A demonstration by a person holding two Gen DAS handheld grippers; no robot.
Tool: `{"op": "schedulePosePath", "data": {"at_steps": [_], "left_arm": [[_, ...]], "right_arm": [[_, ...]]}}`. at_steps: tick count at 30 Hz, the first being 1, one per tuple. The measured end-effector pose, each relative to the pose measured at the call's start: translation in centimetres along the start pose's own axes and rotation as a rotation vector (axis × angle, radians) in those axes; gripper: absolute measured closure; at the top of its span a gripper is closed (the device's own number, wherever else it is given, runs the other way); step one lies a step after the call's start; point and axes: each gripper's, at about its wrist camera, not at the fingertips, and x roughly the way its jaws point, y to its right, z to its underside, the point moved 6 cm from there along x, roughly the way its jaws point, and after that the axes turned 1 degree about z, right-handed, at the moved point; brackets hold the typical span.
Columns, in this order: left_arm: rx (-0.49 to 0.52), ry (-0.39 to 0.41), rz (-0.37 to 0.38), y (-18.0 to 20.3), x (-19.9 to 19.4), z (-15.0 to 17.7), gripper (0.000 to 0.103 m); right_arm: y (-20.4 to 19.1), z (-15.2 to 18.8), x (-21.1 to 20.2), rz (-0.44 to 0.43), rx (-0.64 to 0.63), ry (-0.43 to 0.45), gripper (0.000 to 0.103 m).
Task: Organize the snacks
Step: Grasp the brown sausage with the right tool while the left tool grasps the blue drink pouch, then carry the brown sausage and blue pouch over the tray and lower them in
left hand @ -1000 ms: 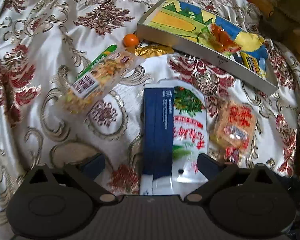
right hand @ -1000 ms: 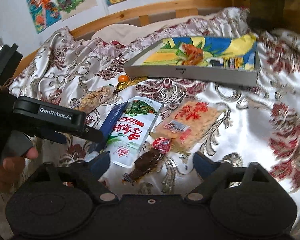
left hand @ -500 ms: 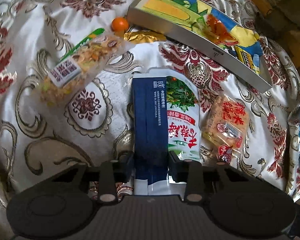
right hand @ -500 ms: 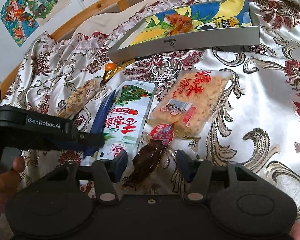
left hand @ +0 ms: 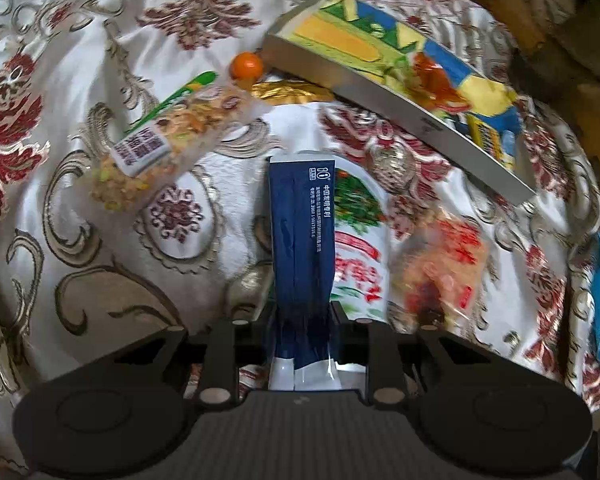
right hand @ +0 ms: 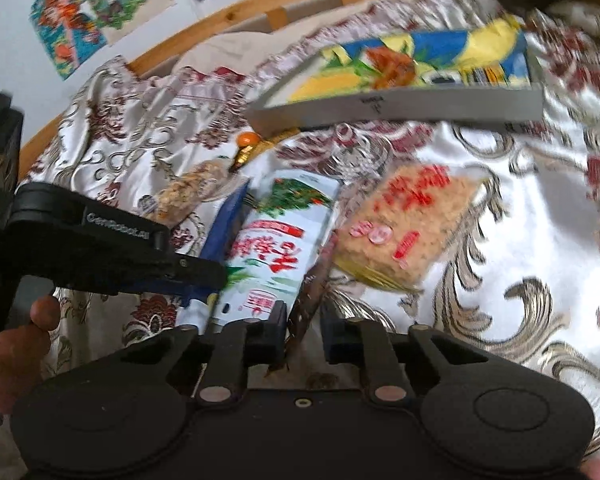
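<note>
Two hand-held grippers work over snacks spread on a white satin bedspread point(left hand: 80, 248) patterned in red and gold. The left gripper point(left hand: 302, 320) has just been closing, and its fingers point(left hand: 270, 316) are now clamped on the near end of a tall blue-and-white snack pouch point(left hand: 304, 240), which stretches straight ahead from between them. The right gripper point(right hand: 303, 330) has also just been closing; its fingers point(right hand: 274, 332) pinch the near end of a thin, dark brown wrapped snack point(right hand: 314, 280) that rises from between them, just right of the pouch. Beyond and right of the right fingers lies a clear pack of pale rice crackers point(right hand: 410, 224) with red lettering. Ahead and left of the left fingers lies a clear bag of mixed nuts point(left hand: 168, 152), then a small orange ball point(left hand: 247, 66) and a gold wrapper point(left hand: 290, 91). Farthest ahead sits a shallow grey tray point(left hand: 400, 120) lined with a bright picture, holding small packets.
</note>
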Motion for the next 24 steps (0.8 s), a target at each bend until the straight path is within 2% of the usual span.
{"op": "schedulePosePath", "data": {"at_steps": [3,7,12,15,18,24], "left_arm": [[0.030,0.019,0.011,0.8,-0.4,0.2,0.076],[0.069,0.069,0.007,1.4,-1.0,0.1,0.076],[0.132,0.165,0.000,2.5,-2.3,-0.4,0.076],[0.133,0.222,0.039,2.9,-3.4,-0.9,0.076],[0.119,0.261,0.074,3.0,-4.2,-1.2,0.076],[0.138,0.312,0.068,3.3,-4.9,-1.4,0.076]], "right_arm": [[-0.5,0.0,-0.1,0.022,-0.054,0.015,0.090],[-0.3,0.0,-0.2,0.038,-0.063,0.025,0.090],[-1.1,-0.9,-2.0,0.084,-0.160,0.132,0.090],[-1.1,-2.1,-3.7,0.045,-0.144,0.180,0.090],[-1.0,-3.2,-5.5,0.042,-0.168,0.225,0.090],[-0.4,-6.6,-8.6,0.025,-0.216,0.297,0.090]]}}
